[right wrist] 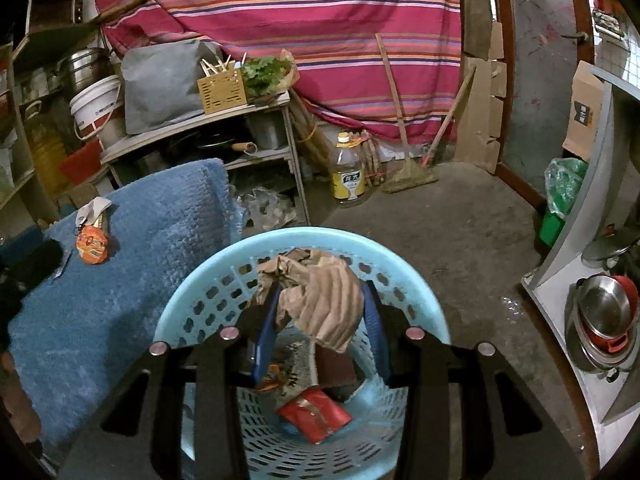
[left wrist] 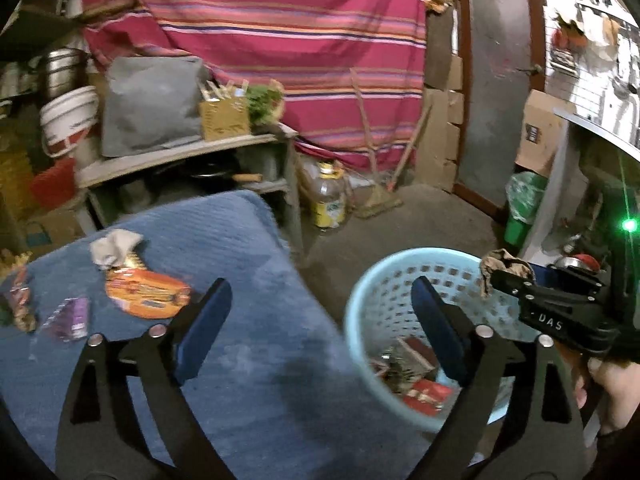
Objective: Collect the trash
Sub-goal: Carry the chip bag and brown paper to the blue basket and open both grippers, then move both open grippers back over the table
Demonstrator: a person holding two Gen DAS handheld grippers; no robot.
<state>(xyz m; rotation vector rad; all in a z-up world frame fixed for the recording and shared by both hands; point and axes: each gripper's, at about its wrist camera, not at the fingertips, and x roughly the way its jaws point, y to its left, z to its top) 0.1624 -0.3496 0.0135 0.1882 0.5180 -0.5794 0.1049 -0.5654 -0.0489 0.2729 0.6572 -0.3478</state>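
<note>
Two grippers work beside a round pale-blue perforated plastic basket [right wrist: 192, 304] that stands on the grey concrete floor [right wrist: 460, 220], touching the edge of a surface draped in a fluffy blue blanket [left wrist: 248, 344]. The right gripper [right wrist: 320, 312] hangs over the basket's mouth, its jaws clamped on a crumpled wad of brown corrugated paper [right wrist: 324, 300]; the wad bulges out above and below the blue pads. In the left wrist view the same wad [left wrist: 500, 268] shows at the tip of that gripper [left wrist: 505, 276], above the basket's far rim, with a hand [left wrist: 612, 384] on the gripper's grip at the right edge. The left gripper [left wrist: 320, 320] stands with its jaws spread wide and nothing between them, one finger over the blanket and the other over the basket [left wrist: 360, 320].

Inside the basket lie a red foil packet [right wrist: 314, 416] and other wrappers. Still on the blanket are an orange snack wrapper [left wrist: 148, 292], a crumpled grey-white paper scrap [left wrist: 114, 246] touching it, a small purple packet [left wrist: 70, 320] near the left edge, and a dark wrapper [left wrist: 20, 300] further left.

Against the striped pink cloth [right wrist: 280, 12] behind stands a yellow-labelled oil bottle [right wrist: 348, 172].
</note>
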